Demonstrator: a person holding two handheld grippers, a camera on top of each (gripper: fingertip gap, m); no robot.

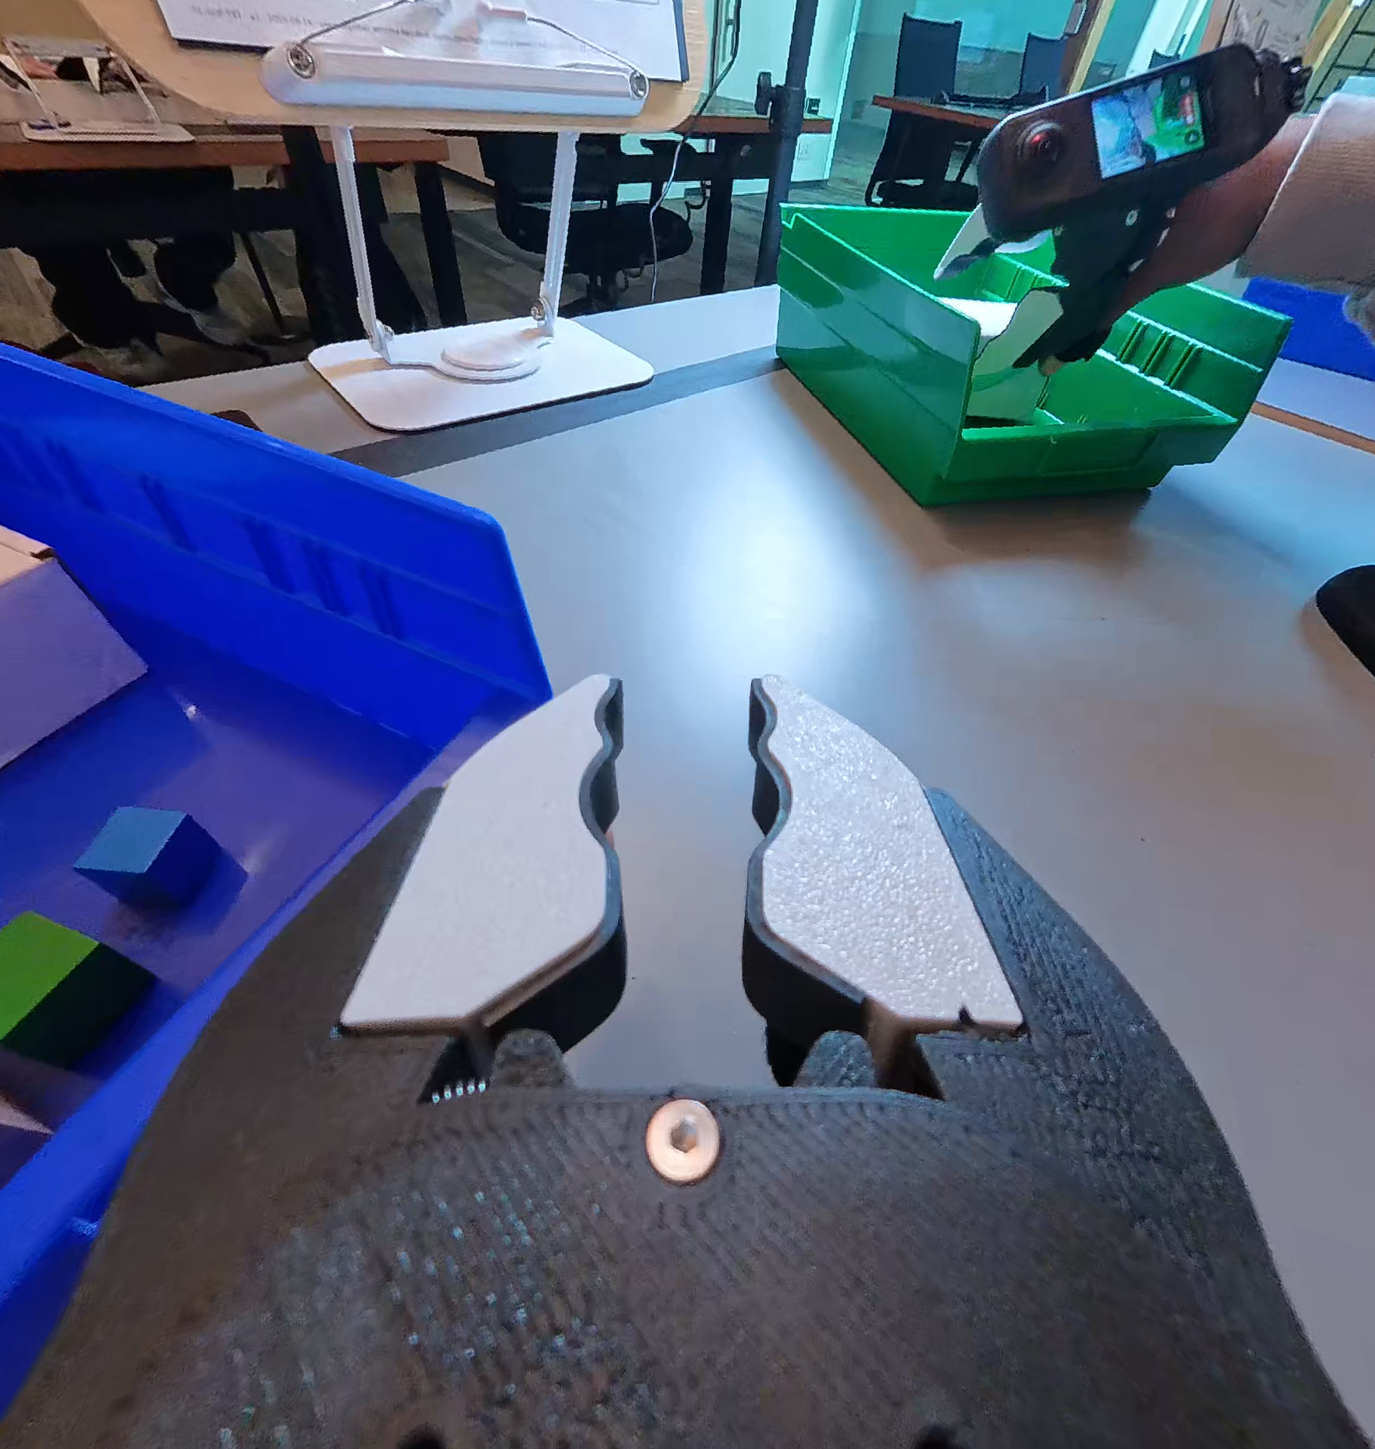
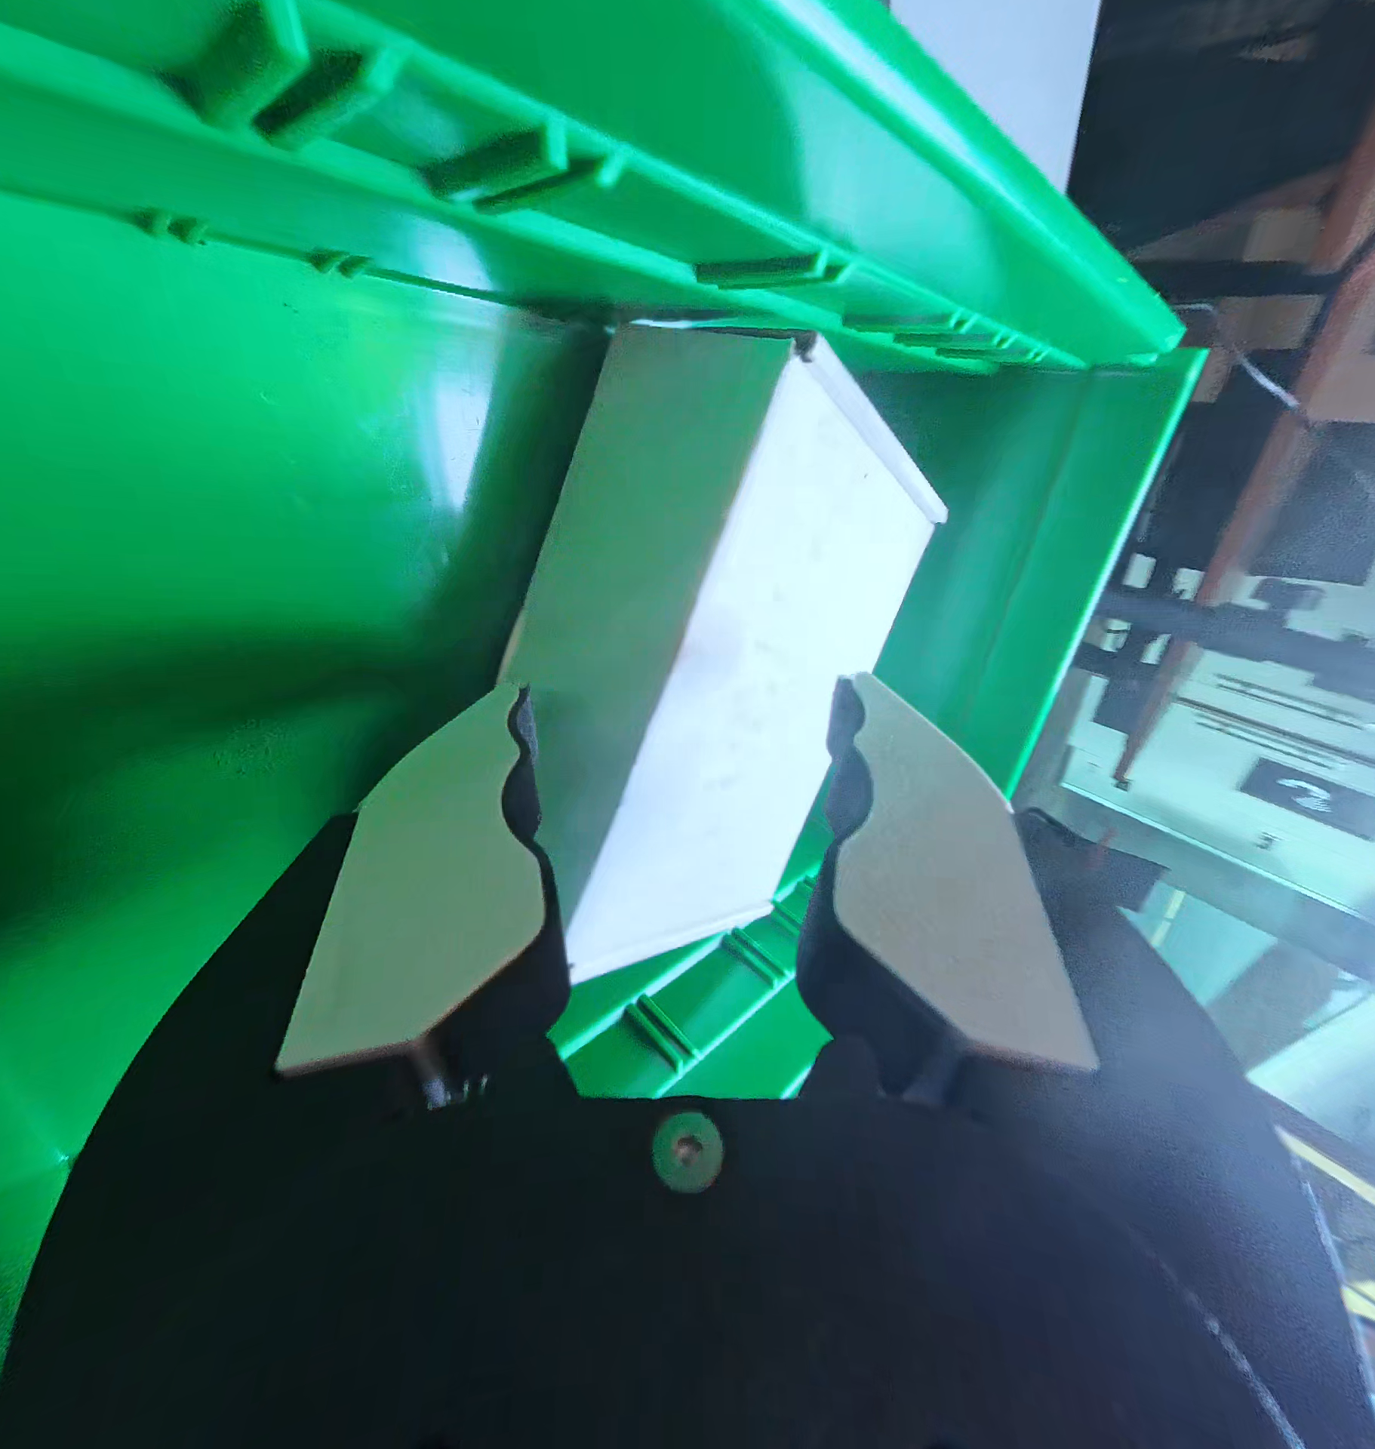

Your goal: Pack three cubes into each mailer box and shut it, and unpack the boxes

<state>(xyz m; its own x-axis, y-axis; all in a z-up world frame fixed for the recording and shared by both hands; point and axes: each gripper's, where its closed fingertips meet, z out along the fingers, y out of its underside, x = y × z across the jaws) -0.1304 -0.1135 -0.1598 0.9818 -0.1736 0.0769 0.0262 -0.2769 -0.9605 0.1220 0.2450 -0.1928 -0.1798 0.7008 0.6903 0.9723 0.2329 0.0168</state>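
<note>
Green bin (image 1: 865, 345) wall hides the white mailer box's (image 1: 1002, 376) lower part; green cube (image 1: 33, 980) cut off by edge

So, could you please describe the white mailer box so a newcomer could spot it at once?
Find the green bin at the table's far right. Inside it, the white box stands tilted on edge between the right tongs. It is the only white thing in that bin.

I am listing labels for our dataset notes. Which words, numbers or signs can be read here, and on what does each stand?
Nothing can be read clearly.
White sheet above the lamp: small print, blurred.
Papers on the far desk: too small.
Small camera screen: picture only, icons unreadable.
Sheet beyond the green bin: blurred lines and a dark square.
Mailer box: no print visible.
</note>
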